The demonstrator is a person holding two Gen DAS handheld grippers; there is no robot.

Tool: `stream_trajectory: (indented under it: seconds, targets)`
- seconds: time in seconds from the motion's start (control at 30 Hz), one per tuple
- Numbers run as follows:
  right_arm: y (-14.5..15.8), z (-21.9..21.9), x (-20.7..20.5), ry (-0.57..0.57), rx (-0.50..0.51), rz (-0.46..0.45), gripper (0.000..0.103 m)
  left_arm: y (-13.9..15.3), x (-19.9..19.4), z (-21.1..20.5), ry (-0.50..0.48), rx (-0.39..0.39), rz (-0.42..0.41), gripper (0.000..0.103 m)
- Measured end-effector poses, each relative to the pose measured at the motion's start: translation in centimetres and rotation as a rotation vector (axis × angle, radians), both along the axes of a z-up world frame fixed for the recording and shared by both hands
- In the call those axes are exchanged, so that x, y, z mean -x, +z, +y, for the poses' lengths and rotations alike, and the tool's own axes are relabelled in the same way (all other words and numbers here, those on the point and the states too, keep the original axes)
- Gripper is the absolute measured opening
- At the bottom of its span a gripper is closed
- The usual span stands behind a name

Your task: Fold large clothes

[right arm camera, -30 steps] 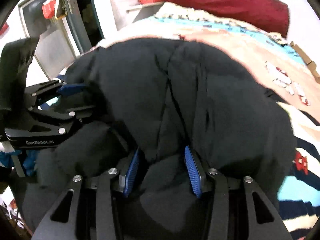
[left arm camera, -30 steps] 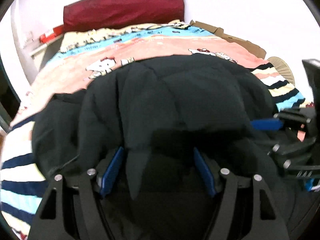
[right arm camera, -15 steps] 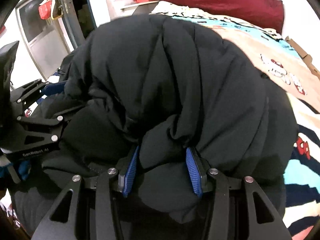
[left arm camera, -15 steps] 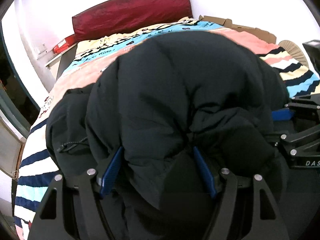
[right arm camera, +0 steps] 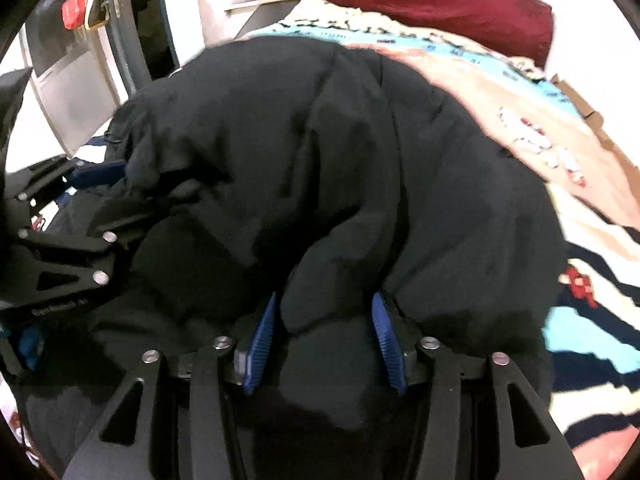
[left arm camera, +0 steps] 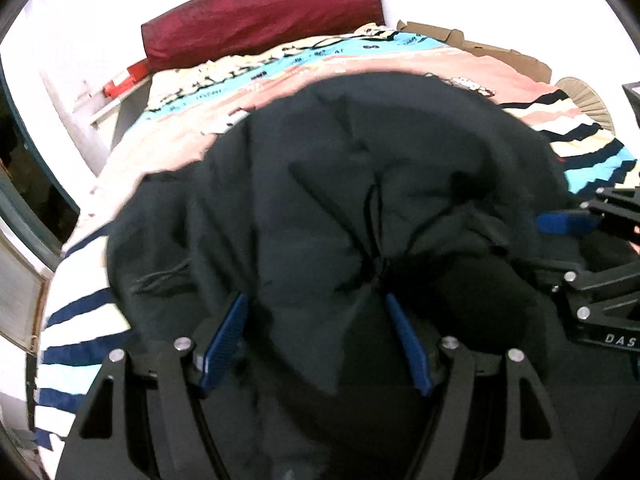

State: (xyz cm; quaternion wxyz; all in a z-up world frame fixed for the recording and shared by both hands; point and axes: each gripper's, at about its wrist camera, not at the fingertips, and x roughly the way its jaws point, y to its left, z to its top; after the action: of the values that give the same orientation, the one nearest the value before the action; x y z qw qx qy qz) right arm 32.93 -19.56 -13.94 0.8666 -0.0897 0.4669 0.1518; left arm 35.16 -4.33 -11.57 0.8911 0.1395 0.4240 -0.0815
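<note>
A large black puffer jacket point(left arm camera: 360, 184) lies bunched on the bed and fills both views point(right arm camera: 320, 152). My left gripper point(left arm camera: 316, 320) has its blue pads set wide with a thick fold of the jacket bulging between them. My right gripper point(right arm camera: 324, 320) likewise has a fold of jacket between its blue pads. Each gripper shows in the other's view, the right one at the right edge point(left arm camera: 580, 240), the left one at the left edge point(right arm camera: 64, 240). The fingertips are buried in fabric.
The bed has a pink, blue and striped cartoon blanket point(left arm camera: 400, 60) and a dark red pillow point(left arm camera: 260, 16) at the head. A cardboard piece point(left arm camera: 480, 48) lies by the wall. A door and frame point(right arm camera: 120, 40) stand at the bed's left.
The jacket mound, raised high half a second ago, has dropped and spread lower on the bed. Both grippers stay closed around their folds.
</note>
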Motion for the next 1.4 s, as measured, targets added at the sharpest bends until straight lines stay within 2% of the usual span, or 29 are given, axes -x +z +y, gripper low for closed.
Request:
stream_trajectory:
  seconds: [0.07,0.23,0.4,0.47,0.63,0.73,0.9,1.0,1.23,1.4]
  targets:
    - [1.4,-0.3,1.5,-0.011,-0.004,-0.02,0.061,1.5,1.4,0.7,0.001,-0.004,-0.011,0.069]
    - [5.0,-3.3,6.8,-0.066,-0.053,-0.055,0.068,5.1,5.9,5.0,0.052,0.008,-0.018,0.069]
    - [5.8,-9.1,12.8,-0.188,-0.109,-0.032,0.071,5.8,10.5,11.1,0.137,0.055,0.012,0.069]
    - [5.4,-11.8,14.7,-0.243,-0.114,-0.015,0.072,5.4,12.5,13.5,0.176,0.091,0.035,0.069]
    - [3.2,-16.5,18.4,-0.332,-0.121,0.057,0.073,3.1,16.4,19.3,0.276,0.249,0.109,0.069]
    - [1.6,-18.1,19.2,-0.374,-0.183,0.097,0.073,1.1,17.8,21.9,0.33,0.369,0.162,0.069]
    - [-0.5,-18.5,19.1,-0.377,-0.272,0.162,0.075,-1.0,19.3,24.6,0.383,0.524,0.196,0.069]
    - [-1.2,-18.6,18.8,-0.391,-0.332,0.179,0.075,-2.0,19.8,25.3,0.386,0.616,0.216,0.069]
    - [-2.8,-18.1,19.4,-0.395,-0.423,0.241,0.078,-4.8,20.9,25.1,0.386,0.728,0.277,0.069]
    - [-3.4,-16.7,19.5,-0.357,-0.455,0.268,0.078,-5.4,21.8,23.8,0.316,0.837,0.311,0.069]
